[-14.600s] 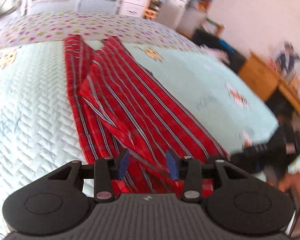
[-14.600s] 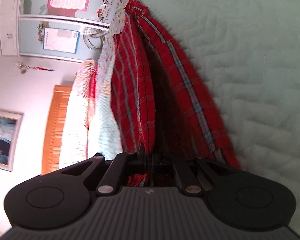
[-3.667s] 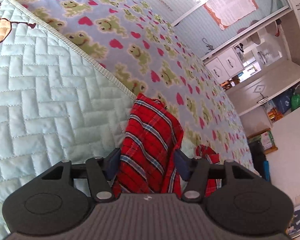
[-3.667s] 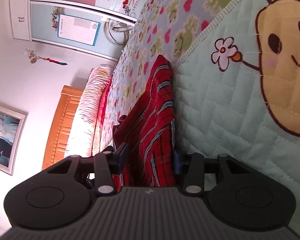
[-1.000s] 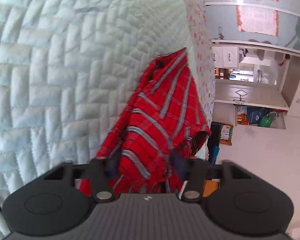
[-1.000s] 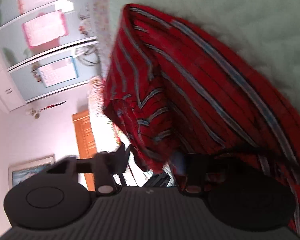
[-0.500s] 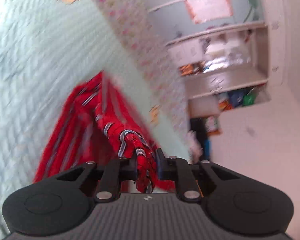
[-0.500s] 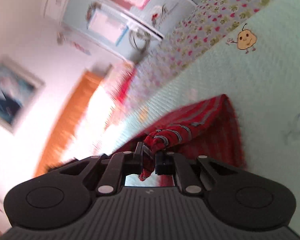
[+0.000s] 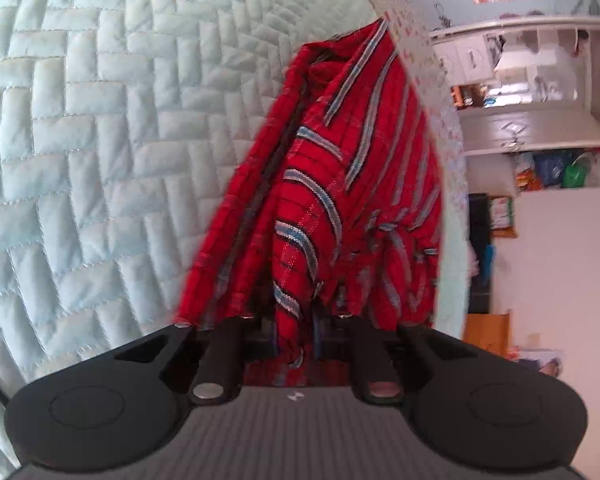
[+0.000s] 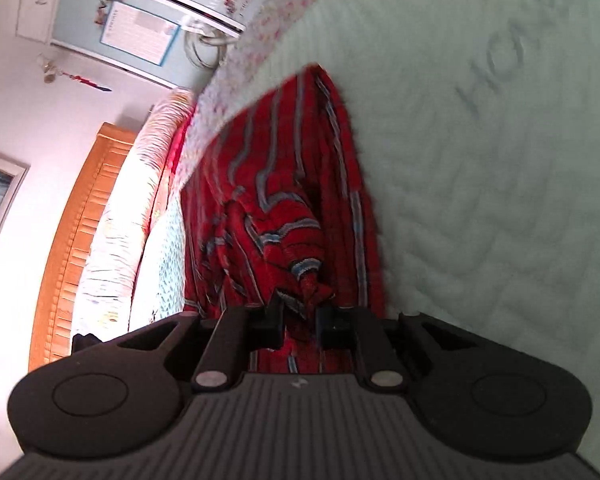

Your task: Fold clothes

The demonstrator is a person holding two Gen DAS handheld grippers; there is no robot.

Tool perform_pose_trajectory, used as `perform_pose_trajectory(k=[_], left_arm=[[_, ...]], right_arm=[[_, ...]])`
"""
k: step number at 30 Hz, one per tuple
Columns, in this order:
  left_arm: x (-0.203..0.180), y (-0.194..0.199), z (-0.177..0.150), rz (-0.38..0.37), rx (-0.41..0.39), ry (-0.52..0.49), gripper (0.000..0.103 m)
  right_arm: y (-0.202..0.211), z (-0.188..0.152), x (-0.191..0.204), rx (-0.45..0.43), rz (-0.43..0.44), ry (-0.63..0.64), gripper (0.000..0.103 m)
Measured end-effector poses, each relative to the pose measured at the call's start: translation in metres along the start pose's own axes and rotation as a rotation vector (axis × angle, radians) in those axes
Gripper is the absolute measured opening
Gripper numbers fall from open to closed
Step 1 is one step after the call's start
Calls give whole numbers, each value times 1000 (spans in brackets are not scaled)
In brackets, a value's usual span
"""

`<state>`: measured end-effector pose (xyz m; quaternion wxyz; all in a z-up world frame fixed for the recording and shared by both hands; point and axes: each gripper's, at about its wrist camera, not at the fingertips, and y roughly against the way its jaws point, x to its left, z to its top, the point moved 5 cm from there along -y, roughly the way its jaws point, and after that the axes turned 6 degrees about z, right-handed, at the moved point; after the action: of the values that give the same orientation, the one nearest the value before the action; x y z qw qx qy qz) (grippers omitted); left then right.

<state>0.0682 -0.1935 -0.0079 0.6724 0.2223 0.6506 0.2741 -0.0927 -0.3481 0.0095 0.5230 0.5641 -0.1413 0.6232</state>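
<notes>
Red plaid cloth (image 9: 332, 184) runs from both my pinches up the frame toward the quilt's (image 9: 80, 128) far edge, my left gripper (image 9: 296, 330) and right gripper (image 10: 298, 320) each clamped on a bunched corner.

Bright daylight, fisheye warping, slight motion blur

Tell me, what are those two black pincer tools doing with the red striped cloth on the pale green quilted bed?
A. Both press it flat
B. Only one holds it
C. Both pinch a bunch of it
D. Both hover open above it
C: the left gripper and the right gripper each have their jaws closed on a gathered bunch of the red striped cloth.
</notes>
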Motion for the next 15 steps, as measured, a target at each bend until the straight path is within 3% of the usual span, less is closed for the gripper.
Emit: perform_pose_trajectory(k=[3,7,10,12,14,15], left_arm=[[-13,6,-5,-60,-3,-18,15],[13,-16,-7,43,32,8,15],[19,-17,-8,25,28,32,15],[16,-15,-10,31,22,-1,15],[19,-14,-11,22,27,22,15],[20,-13,-12,21,29,24,15]], right_arm=[[13,8,25,-12,11,102,11],[-8,0,29,61,-60,201,15],[-14,-3,4,67,-64,91,17],[5,3,0,14,-14,15,33],[30,12,2,-56,-2,-29,42],[44,18,3,-108,2,-45,42]])
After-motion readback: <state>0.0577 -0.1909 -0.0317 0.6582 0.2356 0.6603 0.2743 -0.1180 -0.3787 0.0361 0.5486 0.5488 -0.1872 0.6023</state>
